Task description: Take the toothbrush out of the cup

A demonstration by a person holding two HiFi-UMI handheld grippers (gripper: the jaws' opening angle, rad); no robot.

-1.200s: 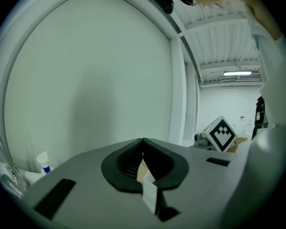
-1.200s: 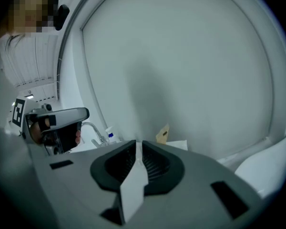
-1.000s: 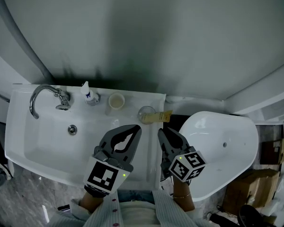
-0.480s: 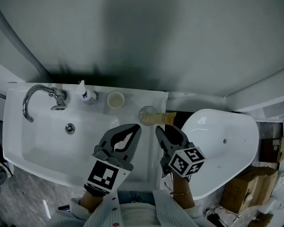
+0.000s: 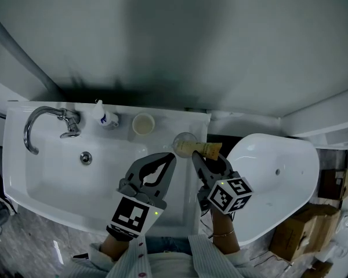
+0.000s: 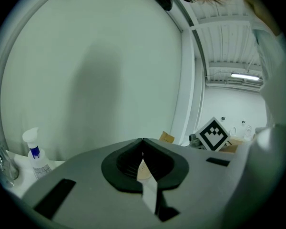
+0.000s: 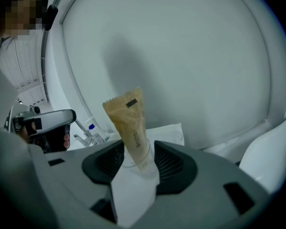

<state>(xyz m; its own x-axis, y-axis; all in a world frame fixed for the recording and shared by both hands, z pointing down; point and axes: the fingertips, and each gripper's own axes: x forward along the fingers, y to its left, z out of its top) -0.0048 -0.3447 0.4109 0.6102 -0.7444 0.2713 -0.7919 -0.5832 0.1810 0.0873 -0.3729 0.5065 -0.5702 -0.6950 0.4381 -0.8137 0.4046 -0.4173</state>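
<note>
Toothbrush packet (image 7: 127, 123), tan (in clear cup (image 7: 149, 152))

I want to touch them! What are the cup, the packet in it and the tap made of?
Cup: clear and see-through with a thin rim, so glass or hard plastic; the look leaves it open.
Packet: matte tan with a crimped zigzag top edge, probably paper or paper-look film.
Tap: shiny silver with bright reflections, likely chromed metal.
</note>
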